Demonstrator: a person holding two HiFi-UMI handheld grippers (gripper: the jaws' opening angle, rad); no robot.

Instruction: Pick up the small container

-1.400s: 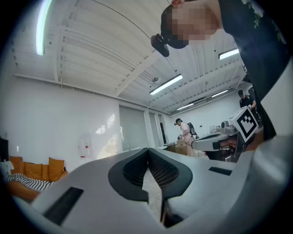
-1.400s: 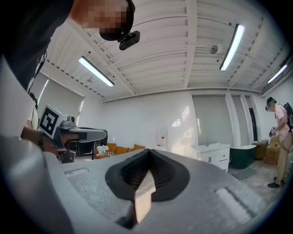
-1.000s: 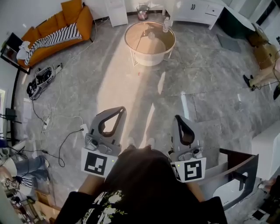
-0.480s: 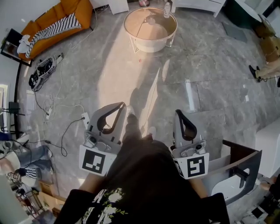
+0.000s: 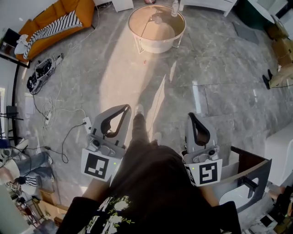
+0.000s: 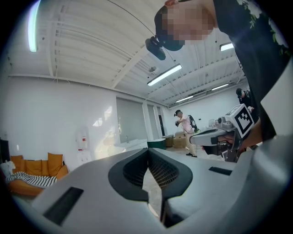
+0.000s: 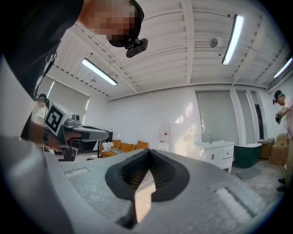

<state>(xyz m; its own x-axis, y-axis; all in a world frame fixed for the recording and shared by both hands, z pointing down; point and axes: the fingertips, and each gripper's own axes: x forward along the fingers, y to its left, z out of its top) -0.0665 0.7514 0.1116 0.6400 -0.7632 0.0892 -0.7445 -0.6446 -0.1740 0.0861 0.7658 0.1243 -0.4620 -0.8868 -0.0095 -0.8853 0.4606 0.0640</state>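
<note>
A round glass-topped table (image 5: 137, 28) stands far ahead on the grey floor. A small clear container (image 5: 174, 7) stands at its far right rim. My left gripper (image 5: 126, 108) and right gripper (image 5: 192, 115) are held side by side in front of the person's body, pointing level towards the table and far short of it. Both are shut and hold nothing. In the left gripper view the left gripper (image 6: 147, 151) has its ribbed pads meeting at the tip. The right gripper (image 7: 149, 151) looks the same in the right gripper view. A shoe (image 5: 139, 111) shows between the grippers.
An orange sofa (image 5: 68, 11) with a striped blanket stands at the back left. Cables and power strips (image 5: 46, 73) trail over the floor on the left. A dark-framed stand (image 5: 249, 176) is close on my right. Another person's legs (image 5: 274, 77) show far right, and white cabinets (image 5: 208, 3) behind the table.
The person has stepped forward: the table and sofa have slid towards the top of the head view. Both grippers have sunk slightly lower. A foot has swung forward between them.
</note>
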